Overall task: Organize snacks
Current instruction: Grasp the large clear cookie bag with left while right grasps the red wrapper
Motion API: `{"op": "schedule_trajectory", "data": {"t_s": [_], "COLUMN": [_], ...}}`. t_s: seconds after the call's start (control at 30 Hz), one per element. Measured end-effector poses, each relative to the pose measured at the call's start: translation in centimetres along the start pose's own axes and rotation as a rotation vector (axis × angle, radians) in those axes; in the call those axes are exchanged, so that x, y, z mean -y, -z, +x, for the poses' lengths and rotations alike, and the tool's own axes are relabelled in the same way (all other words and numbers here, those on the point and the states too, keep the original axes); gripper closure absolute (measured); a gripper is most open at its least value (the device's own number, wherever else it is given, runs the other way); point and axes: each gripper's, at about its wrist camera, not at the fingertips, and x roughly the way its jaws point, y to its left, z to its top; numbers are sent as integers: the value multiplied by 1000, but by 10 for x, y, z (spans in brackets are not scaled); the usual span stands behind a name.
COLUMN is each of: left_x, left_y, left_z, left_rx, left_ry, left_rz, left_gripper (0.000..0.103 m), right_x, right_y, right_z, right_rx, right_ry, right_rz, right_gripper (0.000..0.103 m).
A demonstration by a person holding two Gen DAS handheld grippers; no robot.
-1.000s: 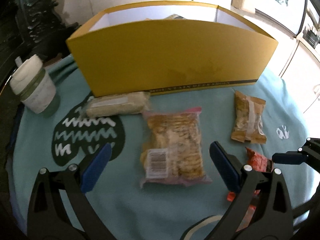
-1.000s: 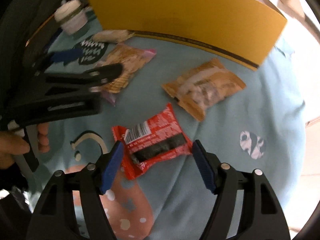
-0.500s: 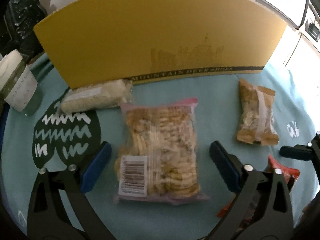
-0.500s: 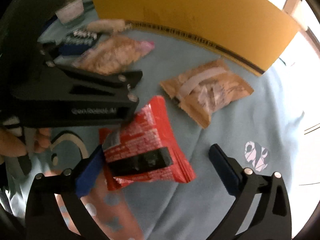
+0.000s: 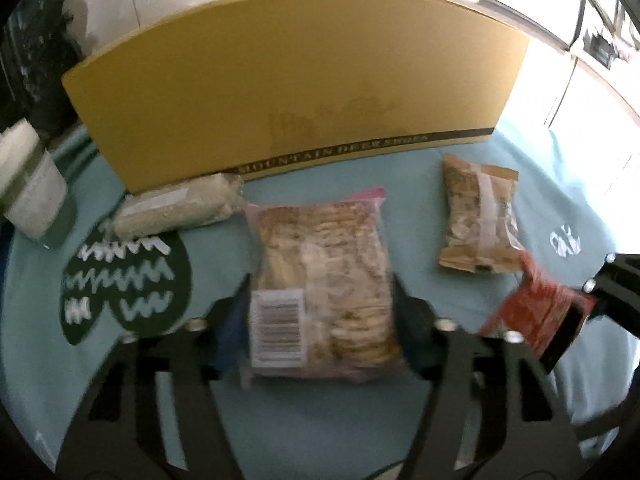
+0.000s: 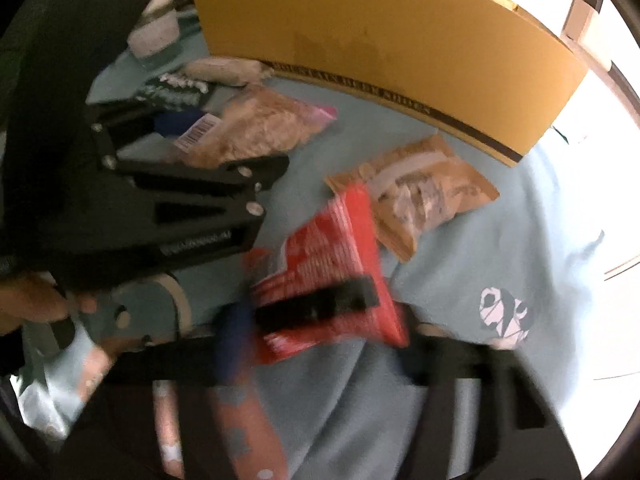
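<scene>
My left gripper (image 5: 320, 320) is shut on a clear bag of crackers (image 5: 320, 280) with a barcode label, at its near end on the teal cloth. My right gripper (image 6: 320, 320) is shut on a red snack packet (image 6: 332, 272) with a black band and holds it tilted above the cloth. The red packet also shows in the left wrist view (image 5: 536, 312) at the right. A tall yellow cardboard box (image 5: 296, 92) stands behind the snacks. A brown snack packet (image 5: 476, 220) lies to the right of the crackers. A pale wrapped bar (image 5: 176, 212) lies by the box's left front.
A white cup with a lid (image 5: 28, 192) stands at the left on the teal cloth (image 5: 320, 420). A dark green patch with white zigzags (image 5: 124, 280) is printed on the cloth. The person's hand (image 6: 36, 300) holds the left gripper's handle.
Both grippers have closed: the left on the cracker bag, the right on the red packet. The red packet has risen off the cloth and tilted.
</scene>
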Motion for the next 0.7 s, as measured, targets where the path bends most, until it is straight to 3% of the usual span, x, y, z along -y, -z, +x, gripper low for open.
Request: {"op": "schedule_trajectory", "data": {"t_s": [0.37, 0.7], "left_x": [2, -20], "left_y": [15, 37], "left_z": [-17, -40], "left_rx": [-25, -28], "left_ry": [7, -3], "left_rz": [-35, -88], "left_gripper": [45, 45], "right_x": [10, 13], "right_y": [7, 27], "right_z": [-7, -27], "right_rx": [-23, -21], "right_ry": [-62, -103], "right_rz": [49, 123], "right_gripper": [73, 75]}}
